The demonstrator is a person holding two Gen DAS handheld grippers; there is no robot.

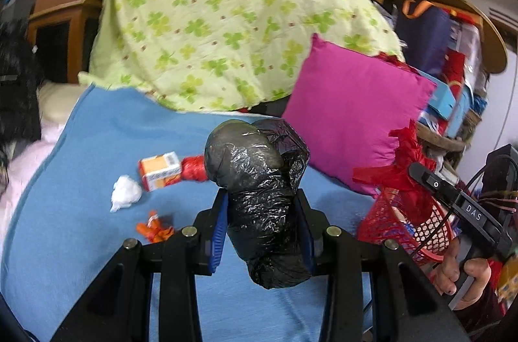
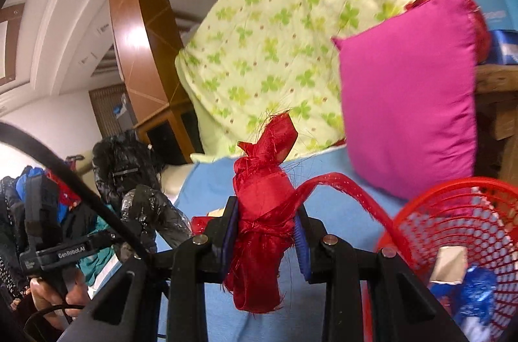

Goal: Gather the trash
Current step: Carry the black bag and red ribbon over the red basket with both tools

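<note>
My left gripper (image 1: 264, 212) is shut on a crumpled black plastic bag bundle (image 1: 259, 180) and holds it above the blue blanket (image 1: 97, 147). My right gripper (image 2: 265, 232) is shut on a knotted red ribbon bundle (image 2: 262, 206), beside the red mesh basket (image 2: 463, 212). The basket also shows in the left wrist view (image 1: 404, 228), under the red ribbon (image 1: 404, 170). On the blanket lie an orange carton (image 1: 160, 170), a white tissue wad (image 1: 125, 193), a red wrapper (image 1: 194, 168) and orange scraps (image 1: 155, 228).
A magenta cushion (image 1: 353, 118) leans at the back right of the blanket. A green clover-print cloth (image 1: 226, 18) is draped behind. The basket holds a white scrap (image 2: 450, 264) and blue wrappers (image 2: 476, 296). Cluttered shelves (image 1: 453, 66) stand at right.
</note>
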